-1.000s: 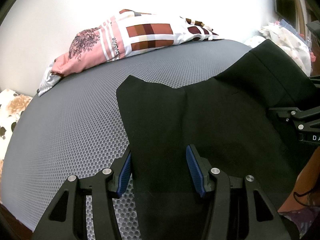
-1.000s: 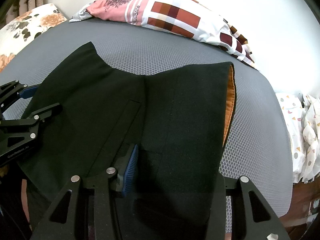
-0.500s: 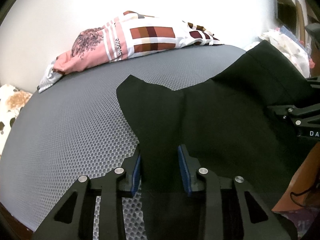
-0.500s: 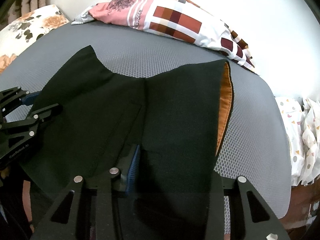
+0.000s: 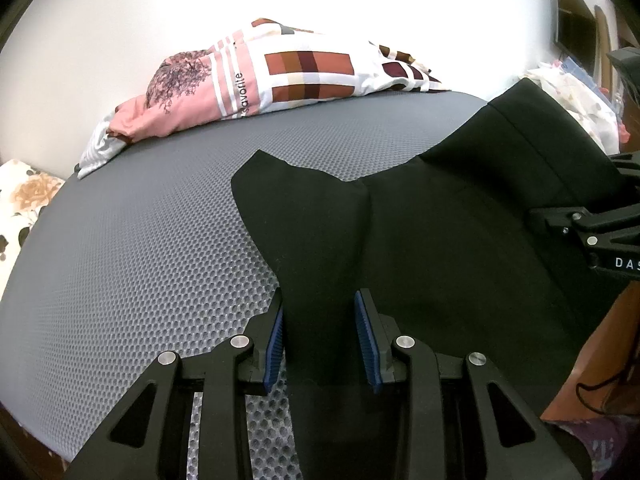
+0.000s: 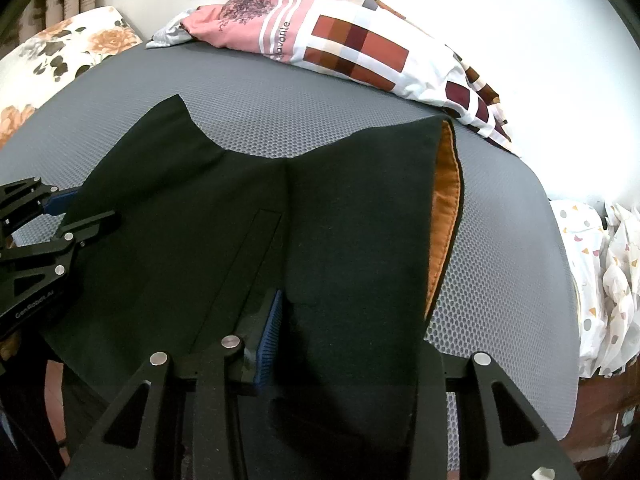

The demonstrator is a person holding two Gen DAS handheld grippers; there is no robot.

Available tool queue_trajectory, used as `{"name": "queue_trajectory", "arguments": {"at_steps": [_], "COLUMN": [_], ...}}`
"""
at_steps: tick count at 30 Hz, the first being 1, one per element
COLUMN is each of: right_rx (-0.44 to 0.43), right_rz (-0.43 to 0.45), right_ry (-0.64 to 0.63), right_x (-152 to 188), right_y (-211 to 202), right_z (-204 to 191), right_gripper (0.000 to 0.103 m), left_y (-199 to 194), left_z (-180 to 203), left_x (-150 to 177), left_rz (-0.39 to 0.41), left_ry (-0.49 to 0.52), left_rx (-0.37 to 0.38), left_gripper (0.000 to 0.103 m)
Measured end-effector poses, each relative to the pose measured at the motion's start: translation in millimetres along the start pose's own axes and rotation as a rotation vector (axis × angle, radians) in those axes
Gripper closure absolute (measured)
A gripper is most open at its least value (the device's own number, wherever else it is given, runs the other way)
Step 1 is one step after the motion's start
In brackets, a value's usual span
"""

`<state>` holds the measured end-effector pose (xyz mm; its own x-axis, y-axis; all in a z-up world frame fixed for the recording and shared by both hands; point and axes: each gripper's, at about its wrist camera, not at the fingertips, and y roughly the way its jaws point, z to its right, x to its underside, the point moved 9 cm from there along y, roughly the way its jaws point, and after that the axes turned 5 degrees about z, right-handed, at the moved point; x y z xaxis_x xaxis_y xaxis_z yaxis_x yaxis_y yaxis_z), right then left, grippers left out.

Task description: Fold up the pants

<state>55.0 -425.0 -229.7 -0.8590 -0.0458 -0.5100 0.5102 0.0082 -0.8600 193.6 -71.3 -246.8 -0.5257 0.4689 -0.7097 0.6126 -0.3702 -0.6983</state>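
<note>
We see pants (image 5: 440, 248) flat on bed (image 5: 140, 260), straight ahead. Left hand-held gripper (image 5: 324, 336) clamping pants' left edge; right hand-held gripper (image 6: 344, 336) grips right half.

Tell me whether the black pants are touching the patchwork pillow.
Apart. The right wrist view shows a strip of grey mattress between the black pants and the patchwork pillow.

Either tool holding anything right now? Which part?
Both straddle the black pants. Left tool brackets the near left edge. Right tool is on the near part beside the waistband; whether either is clamped cannot be told.
</note>
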Motion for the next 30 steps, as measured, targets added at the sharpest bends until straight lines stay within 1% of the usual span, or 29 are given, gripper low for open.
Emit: {"name": "queue_trajectory", "arguments": {"at_steps": [1, 4, 5, 7, 8, 9, 11, 12, 13, 17, 27, 28, 29, 30], "right_rx": [0.0, -0.001, -0.002, -0.002, -0.002, -0.002, -0.003, -0.004, -0.004, -0.004, -0.005, -0.006, -0.006, -0.006], "right_rz": [0.0, 0.0, 0.0, 0.0, 0.0, 0.0, -0.001, -0.001, -0.001, -0.001, -0.002, -0.001, -0.001, -0.002], "right_ry": [0.0, -0.002, -0.002, -0.004, -0.004, -0.004, -0.007, -0.006, -0.003, -0.007, -0.009, -0.008, -0.009, -0.01], "right_x": [0.1, -3.3, -2.7, -4.3, -3.4, -4.5, -5.7, -3.4, -4.8, -6.5, -6.5, -4.5, -5.4, -4.9], "right_y": [0.2, 2.3, 1.7, 3.6, 2.8, 3.7, 5.0, 3.1, 4.1, 5.8, 4.9, 2.4, 3.7, 3.4], "right_z": [0.5, -2.6, -1.6, -2.7, -1.5, -2.7, -3.3, -0.5, -2.6, -3.4, -3.3, -0.7, -1.6, -0.8], "right_gripper": [0.066, 0.066, 0.066, 0.067, 0.067, 0.067, 0.067, 0.067, 0.067, 0.067, 0.067, 0.067, 0.067, 0.067], "left_y": [3.7, 1.6, 6.0, -0.1, 4.2, -1.2, 2.7, -1.3, 2.2, -7.8, 15.2, 16.6, 11.1, 13.6], "left_z": [2.5, -5.0, -1.3, -10.6, -7.0, -13.2, -10.8, -11.8, -8.1, -22.7, 3.7, 5.8, -0.7, 4.4], "left_x": [-3.9, -2.3, -7.0, -2.1, -7.0, -1.5, -6.3, -3.8, -8.0, 0.0, -25.8, -27.4, -22.9, -26.0], "left_rz": [-0.001, -0.001, -0.001, -0.001, -0.001, -0.001, -0.001, 0.0, -0.001, -0.001, -0.013, -0.015, -0.015, -0.017], "left_ry": [-0.001, -0.002, -0.002, -0.003, -0.004, -0.005, -0.008, -0.008, -0.008, -0.012, -0.019, -0.019, -0.019, -0.019], "left_rx": [0.0, 0.0, 0.0, 0.0, 0.001, 0.002, 0.003, 0.004, 0.006, 0.006, 0.012, 0.012, 0.012, 0.012], "left_gripper": [0.069, 0.069, 0.069, 0.069, 0.069, 0.069, 0.069, 0.069, 0.069, 0.072, 0.073, 0.073, 0.073, 0.073]}}
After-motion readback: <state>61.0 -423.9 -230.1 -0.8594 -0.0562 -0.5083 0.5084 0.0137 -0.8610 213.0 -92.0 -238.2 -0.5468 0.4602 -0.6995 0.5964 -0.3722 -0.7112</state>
